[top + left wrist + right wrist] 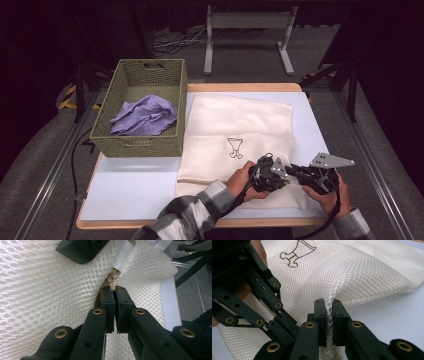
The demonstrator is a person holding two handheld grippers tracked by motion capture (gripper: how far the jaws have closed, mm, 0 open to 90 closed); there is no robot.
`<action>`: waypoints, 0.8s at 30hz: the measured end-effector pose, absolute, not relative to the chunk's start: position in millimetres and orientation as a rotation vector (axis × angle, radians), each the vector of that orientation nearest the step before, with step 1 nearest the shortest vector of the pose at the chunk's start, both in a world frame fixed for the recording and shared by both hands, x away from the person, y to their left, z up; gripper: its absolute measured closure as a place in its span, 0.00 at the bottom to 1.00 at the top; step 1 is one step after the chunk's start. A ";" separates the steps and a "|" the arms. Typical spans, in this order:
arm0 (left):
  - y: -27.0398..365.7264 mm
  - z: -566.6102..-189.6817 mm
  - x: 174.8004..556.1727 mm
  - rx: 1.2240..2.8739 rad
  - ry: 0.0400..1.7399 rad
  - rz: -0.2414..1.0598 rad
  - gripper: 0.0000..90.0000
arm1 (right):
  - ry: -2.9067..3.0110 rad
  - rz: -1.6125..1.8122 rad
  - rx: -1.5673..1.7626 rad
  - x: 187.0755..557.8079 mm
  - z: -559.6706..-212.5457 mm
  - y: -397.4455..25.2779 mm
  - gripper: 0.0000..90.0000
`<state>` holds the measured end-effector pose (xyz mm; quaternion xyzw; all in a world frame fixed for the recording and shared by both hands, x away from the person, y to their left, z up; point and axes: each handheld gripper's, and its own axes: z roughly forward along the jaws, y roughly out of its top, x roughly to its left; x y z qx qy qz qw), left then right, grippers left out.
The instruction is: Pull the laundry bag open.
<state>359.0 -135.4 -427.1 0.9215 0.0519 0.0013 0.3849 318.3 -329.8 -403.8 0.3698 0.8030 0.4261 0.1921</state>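
A white mesh bag (240, 120) with a small dark printed figure (234, 148) lies flat on the table. Near its front right corner both grippers meet. In the left gripper view, my left gripper (114, 288) is shut on the bag's zipper pull (113, 280), where a tan zipper line runs under the mesh (37, 302). My right gripper (329, 302) is shut on a raised fold of the mesh (362, 272), with the left gripper's black linkage (257, 297) close beside it. From above, the left gripper (286, 171) and right gripper (296, 171) are almost tip to tip.
A woven basket (150, 145) stands at the table's left, touching the bag's edge, with a crumpled purple cloth (145, 116) inside. Bare light-blue tabletop (130, 185) lies in front of the basket. A metal stand (247, 22) is on the floor beyond the table.
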 end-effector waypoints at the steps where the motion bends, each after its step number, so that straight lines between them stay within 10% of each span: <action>1: -135.9 -427.4 358.8 2.348 0.133 0.009 0.97 | 2.256 1.202 1.039 318.4 -404.1 -329.9 0.88; 8: -136.1 -427.5 358.9 2.344 0.131 0.012 0.97 | 2.265 1.149 1.023 318.0 -404.5 -329.0 0.91; 24: -135.2 -428.1 362.9 2.333 0.175 0.034 0.97 | 2.292 1.152 1.131 292.3 -406.2 -343.1 0.48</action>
